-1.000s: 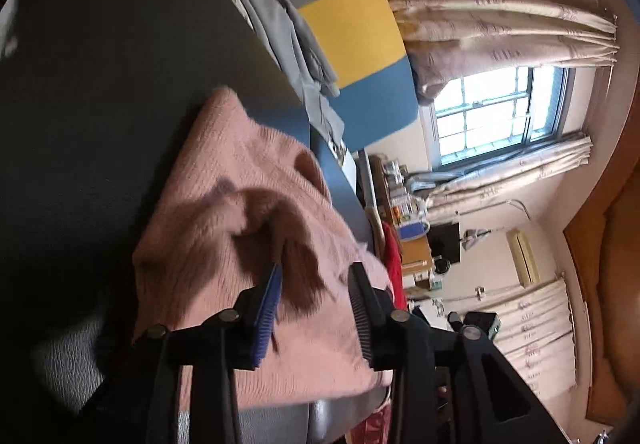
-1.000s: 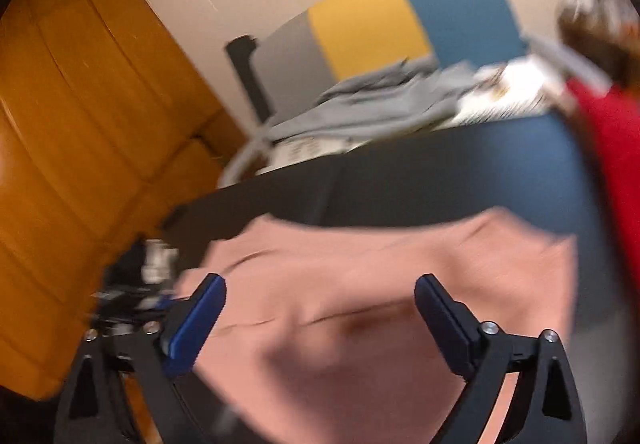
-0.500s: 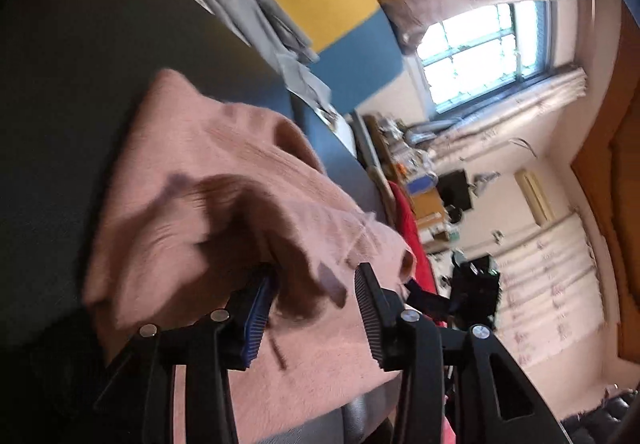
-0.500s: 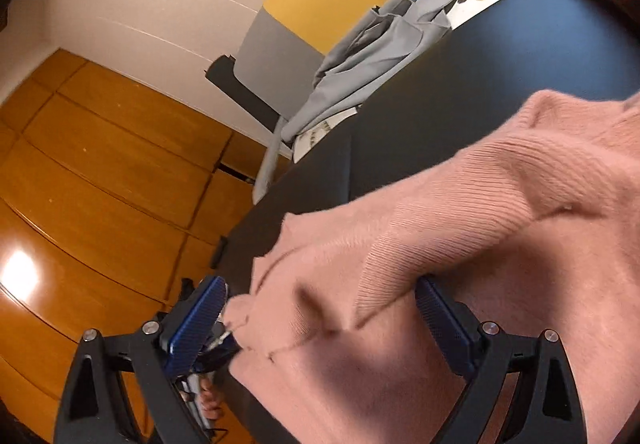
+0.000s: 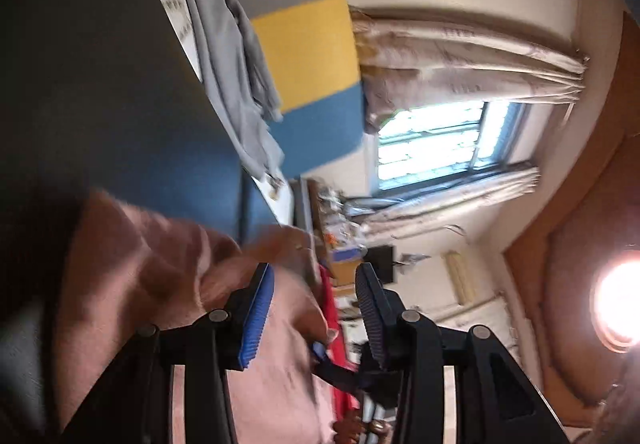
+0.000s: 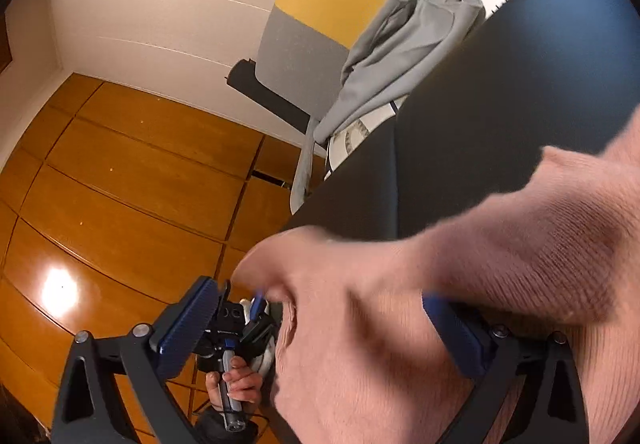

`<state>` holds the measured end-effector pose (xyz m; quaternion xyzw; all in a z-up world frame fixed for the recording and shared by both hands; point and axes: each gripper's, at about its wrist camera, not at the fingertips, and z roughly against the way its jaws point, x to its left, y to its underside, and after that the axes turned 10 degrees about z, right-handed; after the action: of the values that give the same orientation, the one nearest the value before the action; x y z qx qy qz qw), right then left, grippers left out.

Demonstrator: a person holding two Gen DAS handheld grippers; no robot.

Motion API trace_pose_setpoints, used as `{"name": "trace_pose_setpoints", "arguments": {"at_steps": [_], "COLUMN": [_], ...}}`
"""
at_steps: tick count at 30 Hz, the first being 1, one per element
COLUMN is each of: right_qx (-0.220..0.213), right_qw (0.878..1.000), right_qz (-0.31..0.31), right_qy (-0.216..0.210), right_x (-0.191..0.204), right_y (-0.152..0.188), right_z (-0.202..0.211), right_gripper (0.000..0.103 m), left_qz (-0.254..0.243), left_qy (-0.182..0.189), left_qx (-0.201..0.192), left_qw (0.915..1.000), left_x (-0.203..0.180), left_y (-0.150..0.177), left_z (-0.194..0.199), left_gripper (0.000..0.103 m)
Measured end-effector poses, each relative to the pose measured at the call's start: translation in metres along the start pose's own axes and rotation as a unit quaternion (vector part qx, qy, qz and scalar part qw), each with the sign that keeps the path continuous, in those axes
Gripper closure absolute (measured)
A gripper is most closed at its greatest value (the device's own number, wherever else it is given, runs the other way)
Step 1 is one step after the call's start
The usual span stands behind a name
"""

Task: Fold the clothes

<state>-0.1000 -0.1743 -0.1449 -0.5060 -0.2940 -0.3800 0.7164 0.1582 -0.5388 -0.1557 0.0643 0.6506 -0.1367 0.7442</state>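
Two views are examined in turn. Left wrist view: the left gripper (image 5: 310, 314) stands with its jaws spread, wider than half a second ago, and nothing is pinched between them. The pink sweater (image 5: 160, 284) lies bunched on the dark counter (image 5: 100, 83), with a raised fold against the left-hand blue pad and loose knit running down through the gap. A second ago the garment lay flatter and filled more of the frame; it is now heaped toward the near edge, and the camera has swung to take in more of the window (image 5: 436, 143) and curtain. A grey garment (image 5: 232, 75) is draped at the counter's far end, apart from the sweater. The frame is blurred, so the exact contact is uncertain.

Right wrist view: the right gripper (image 6: 320, 328) also has its jaws spread wide, as in the earlier frames. The sweater (image 6: 460, 284) now rises across the gap and covers most of the right-hand pad, where before it lay lower and farther forward. Whether knit rests on the pad or merely in front of it cannot be told. The other gripper and the hand (image 6: 236, 384) holding it show beyond the sweater's edge, over the wooden floor (image 6: 120, 203).

Assessment: the garment has been gathered toward the person, with neither tool gripping it. A fold appears to be in progress and not yet laid flat; a fresh grasp on an edge seems necessary.
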Motion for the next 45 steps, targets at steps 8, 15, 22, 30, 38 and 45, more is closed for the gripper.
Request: {"name": "trace_pose_setpoints", "arguments": {"at_steps": [8,15,22,30,38,45], "right_qx": [0.039,0.039,0.033,0.052,0.069,0.014], "right_qw": [0.994,0.99,0.989,0.984,0.981,0.961], "right_qz": [0.079,0.079,0.074,0.066,0.097,0.174], "right_qy": [0.067,0.107,0.121,0.159,0.155,0.212], "right_x": [0.026,0.026,0.03,0.011,0.015,0.013], "right_y": [0.027,0.069,0.075,0.107,0.11,0.068], "right_z": [0.034,0.075,0.087,0.102,0.11,0.164], "right_gripper": [0.0,0.0,0.0,0.0,0.0,0.003], "left_qz": [-0.156,-0.22,-0.256,-0.198,-0.195,-0.246], "left_qy": [-0.202,-0.243,-0.348,-0.321,-0.428,-0.373], "left_qx": [0.007,0.058,0.071,0.02,0.005,-0.012], "left_qw": [0.9669,0.9429,0.899,0.9261,0.8824,0.8947], "left_x": [-0.014,-0.012,-0.015,-0.024,-0.024,-0.07], "left_y": [0.028,0.06,0.064,0.081,0.076,0.092], "left_z": [0.047,0.032,-0.013,0.055,0.049,0.011], "left_gripper": [0.059,0.055,0.098,0.099,0.077,0.073]}}
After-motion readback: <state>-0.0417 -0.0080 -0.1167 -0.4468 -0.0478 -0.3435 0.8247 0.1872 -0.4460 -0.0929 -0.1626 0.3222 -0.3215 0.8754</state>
